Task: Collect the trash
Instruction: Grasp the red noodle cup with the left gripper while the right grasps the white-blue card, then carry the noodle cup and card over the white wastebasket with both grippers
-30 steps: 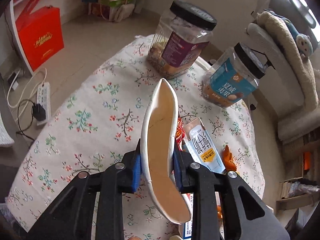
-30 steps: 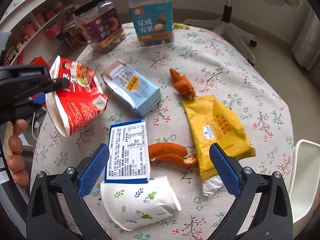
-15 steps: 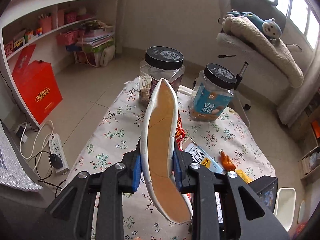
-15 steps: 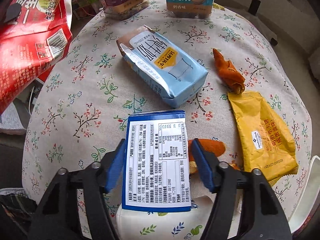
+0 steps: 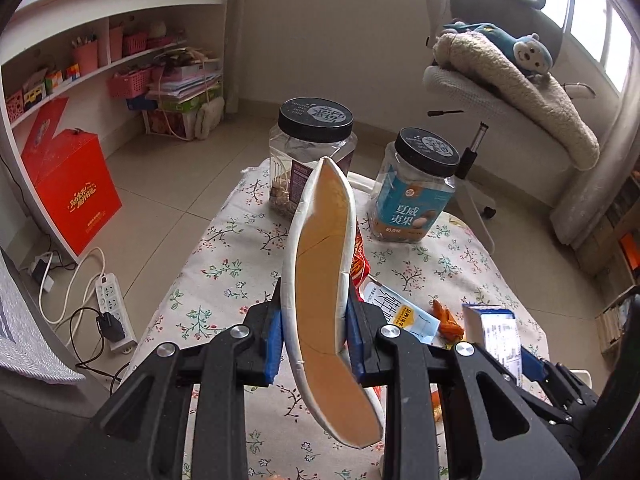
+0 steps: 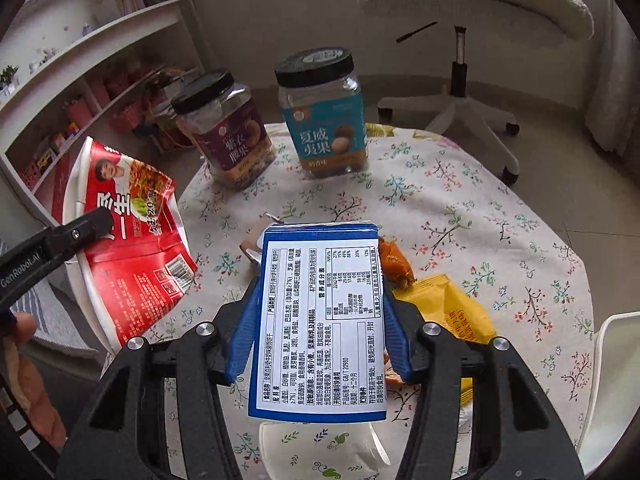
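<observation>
Left gripper (image 5: 314, 330): raised above the near edge of the table (image 5: 224, 256), its blue pads clamped on the squashed rim of a red noodle bowl (image 5: 324, 280), which stands on edge with its tan inside facing the camera. In the right wrist view the same bowl (image 6: 132, 240) hangs off the table's left side, its red wrapper showing a man's portrait, a barcode and large white Chinese characters. The side of the left gripper reads "GenRobot.AI", and the person's hand (image 6: 24, 360) holds it from below.

Right gripper (image 6: 318, 334): held over the table's middle, fingers level, closed on a blue-and-white box (image 6: 318, 328) lifted clear of the cloth. The box's upper face carries a printed ingredients list and nutrition table in Chinese, including "GB/T 20980".

On the flowered tablecloth below lie a pale blue pouch (image 5: 400, 314), orange peel (image 6: 394, 264), a yellow wrapper (image 6: 452, 320) and a white paper cup (image 6: 324, 452) with leaf prints, nearest the camera. At the far edge stand two black-lidded jars: a purple-labelled jar (image 6: 230, 140) and a teal-labelled jar (image 6: 326, 120) marked 夏威夷果.
</observation>
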Motion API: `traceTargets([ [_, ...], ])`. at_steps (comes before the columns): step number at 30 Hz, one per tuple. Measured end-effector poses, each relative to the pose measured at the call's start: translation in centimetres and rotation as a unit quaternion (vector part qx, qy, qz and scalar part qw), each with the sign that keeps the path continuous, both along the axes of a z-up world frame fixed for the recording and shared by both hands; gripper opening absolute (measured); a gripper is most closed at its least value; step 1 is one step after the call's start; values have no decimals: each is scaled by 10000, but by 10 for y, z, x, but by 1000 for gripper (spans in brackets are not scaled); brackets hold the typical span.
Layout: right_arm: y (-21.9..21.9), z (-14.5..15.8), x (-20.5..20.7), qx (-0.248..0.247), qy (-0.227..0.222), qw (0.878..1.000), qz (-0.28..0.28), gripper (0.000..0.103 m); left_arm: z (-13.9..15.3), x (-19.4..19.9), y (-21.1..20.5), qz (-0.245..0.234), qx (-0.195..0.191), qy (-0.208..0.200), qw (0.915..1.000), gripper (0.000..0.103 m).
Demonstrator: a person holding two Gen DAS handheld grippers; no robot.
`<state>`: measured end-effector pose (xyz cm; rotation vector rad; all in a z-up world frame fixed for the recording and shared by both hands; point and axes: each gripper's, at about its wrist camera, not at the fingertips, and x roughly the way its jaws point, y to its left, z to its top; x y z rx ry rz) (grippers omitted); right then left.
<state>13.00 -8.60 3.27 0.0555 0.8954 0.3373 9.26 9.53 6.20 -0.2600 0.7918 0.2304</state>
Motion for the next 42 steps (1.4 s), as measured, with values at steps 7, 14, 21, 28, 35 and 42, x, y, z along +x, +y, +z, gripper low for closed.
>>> traceTargets([
  [7,-24,20,-9,-95,-613,9976,-298,52,4,-5,-25,-214,196,-98,9995,27],
  [14,-45,32,-20,-203,-913,9941,-549,52,11,-9,-58,-491,447,-280,9974,27],
  [21,-74,39,-28,-279,-1009,9913,-805,52,18,-13,-88,-761,513,-412,9949,27],
  [28,-103,46,-37,-321,-1087,9882,-1034,52,23,-15,-120,-1051,541,-495,9917,27],
  [35,-135,55,-49,-389,-1192,9841,-1257,52,28,-20,-156,-1349,612,-607,9871,27],
  [42,-176,63,-62,-440,-1285,9774,-1619,52,31,-26,-189,-1604,703,-696,9821,27],
])
